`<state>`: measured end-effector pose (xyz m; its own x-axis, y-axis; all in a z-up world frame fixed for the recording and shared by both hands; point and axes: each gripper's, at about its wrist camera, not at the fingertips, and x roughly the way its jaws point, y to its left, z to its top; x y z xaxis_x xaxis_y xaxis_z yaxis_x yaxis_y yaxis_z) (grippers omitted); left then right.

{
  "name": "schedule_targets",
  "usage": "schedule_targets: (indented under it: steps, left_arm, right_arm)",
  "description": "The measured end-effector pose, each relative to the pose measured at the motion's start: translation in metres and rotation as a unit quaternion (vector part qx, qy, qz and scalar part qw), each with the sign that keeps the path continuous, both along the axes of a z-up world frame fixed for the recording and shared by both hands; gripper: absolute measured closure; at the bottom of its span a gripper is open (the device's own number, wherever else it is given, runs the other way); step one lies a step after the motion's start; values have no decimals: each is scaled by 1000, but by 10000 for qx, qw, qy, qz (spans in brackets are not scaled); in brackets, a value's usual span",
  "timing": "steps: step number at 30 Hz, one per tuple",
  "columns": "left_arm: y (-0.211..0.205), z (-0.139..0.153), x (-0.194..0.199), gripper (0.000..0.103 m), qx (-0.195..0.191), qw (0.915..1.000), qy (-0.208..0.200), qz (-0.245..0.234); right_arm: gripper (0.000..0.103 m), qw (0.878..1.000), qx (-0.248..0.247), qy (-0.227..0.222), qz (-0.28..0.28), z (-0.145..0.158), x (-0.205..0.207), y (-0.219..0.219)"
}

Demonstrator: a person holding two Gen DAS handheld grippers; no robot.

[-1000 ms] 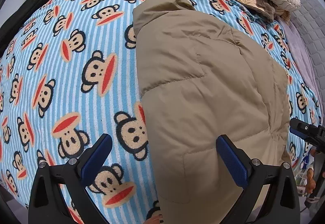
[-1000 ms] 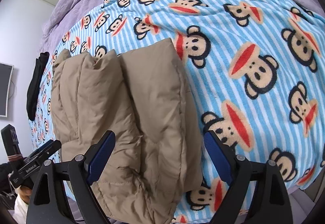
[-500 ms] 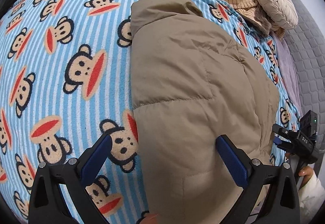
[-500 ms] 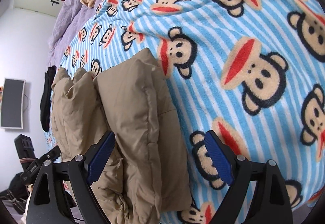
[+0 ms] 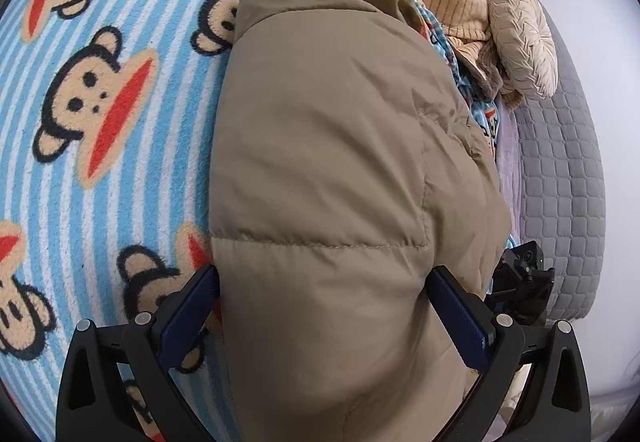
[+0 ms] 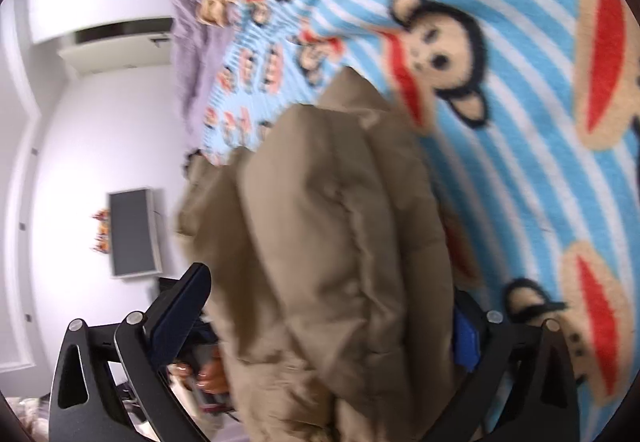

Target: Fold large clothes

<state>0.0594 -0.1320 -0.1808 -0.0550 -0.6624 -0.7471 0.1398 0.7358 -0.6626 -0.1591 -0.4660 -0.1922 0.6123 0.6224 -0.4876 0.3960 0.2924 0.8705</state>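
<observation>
Both hand-held grippers, left (image 5: 320,306) and right (image 6: 332,318), straddle the jacket (image 5: 332,145), fingers spread wide.

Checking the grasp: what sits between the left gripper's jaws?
In the left wrist view, the folded tan puffer jacket fills the left gripper jaws' gap.

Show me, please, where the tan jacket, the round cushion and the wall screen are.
tan jacket (image 5: 328,145): left wrist view, quilted upper panel.
round cushion (image 5: 520,37): left wrist view, pleated face.
wall screen (image 6: 132,232): right wrist view, dark panel centre.
</observation>
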Motion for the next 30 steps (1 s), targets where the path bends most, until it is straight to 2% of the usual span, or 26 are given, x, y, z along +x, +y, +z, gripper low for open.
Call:
schedule_targets:
  steps: [2,4,6,10,16,19,21,23,24,26,30]
  left_arm:
    - [-5,-1,2,0,1,10000,-13,-66]
    - [-14,-2,7,0,44,9999,-40,-123]
    - [-20,-2,9,0,146,9997,-99,-187]
    - [-41,-3,10,0,503,9974,-294,-433]
    - [-64,5,6,0,1038,9913,-582,-570]
    - [-73,18,-4,10,1252,9861,-917,-593]
    - [-77,26,-9,17,1354,9830,-1084,-602]
    - [-75,33,-13,23,1414,9805,-1221,-614]
    - [-75,37,-15,25,1433,9796,-1272,-613]
    - [-71,44,-21,29,1464,9779,-1364,-614]
    - [-66,61,-29,32,1467,9754,-1521,-632]
  right_arm:
    - [0,9998,-68,-104,182,10,6,6]
    - [0,9975,-422,-62,570,17,15,13]
    - [0,9902,-927,107,1041,21,26,25]
    - [0,9757,-1354,497,1648,12,48,44]
    - [0,9716,-1384,898,1698,-8,62,49]
    - [1,9720,-1346,1090,1591,-9,62,49]
    - [9,9731,-1286,1091,1570,-6,54,44]
    - [29,9748,-1232,990,1571,1,53,45]
    - [33,9752,-1228,926,1591,5,52,45]
    - [51,9763,-1217,818,1595,12,48,43]
    - [60,9791,-1141,646,1555,24,43,42]
